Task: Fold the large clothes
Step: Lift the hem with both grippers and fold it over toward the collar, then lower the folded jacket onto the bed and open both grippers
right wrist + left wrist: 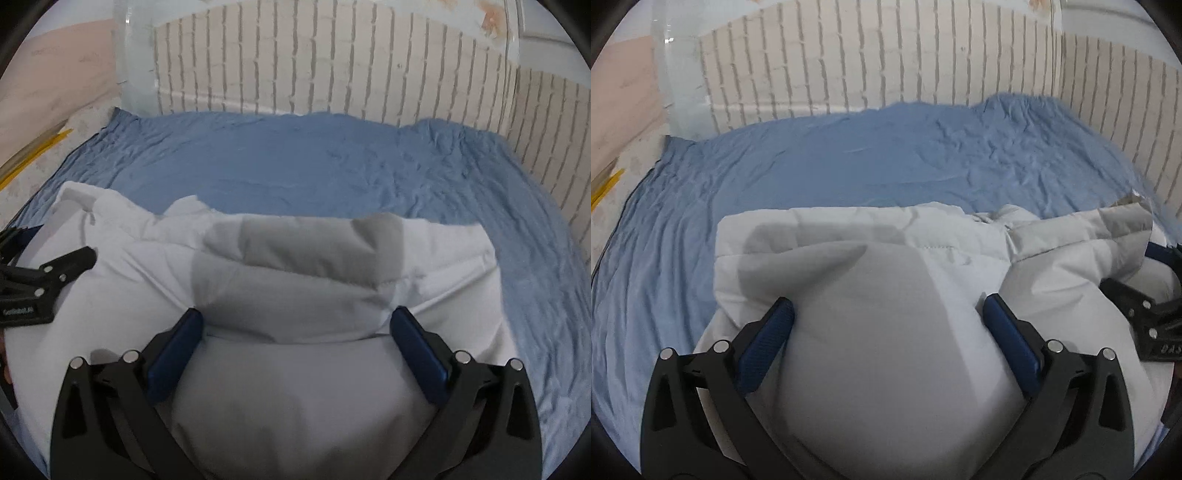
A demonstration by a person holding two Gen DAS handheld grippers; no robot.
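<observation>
Lying puffed and partly folded, the white padded jacket sat on the blue sheet, at the sheet's near edge. Your left gripper hovered over the jacket with its jaws spread wide, gripping nothing. Your right gripper was likewise wide open above the jacket, just beside the left one. Beyond the sheet's far edge stood a white brick wall.

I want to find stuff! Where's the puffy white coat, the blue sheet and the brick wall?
puffy white coat (886, 369): left wrist view, padded middle.
blue sheet (314, 166): right wrist view, flat part behind the coat.
brick wall (314, 66): right wrist view, middle bricks.
</observation>
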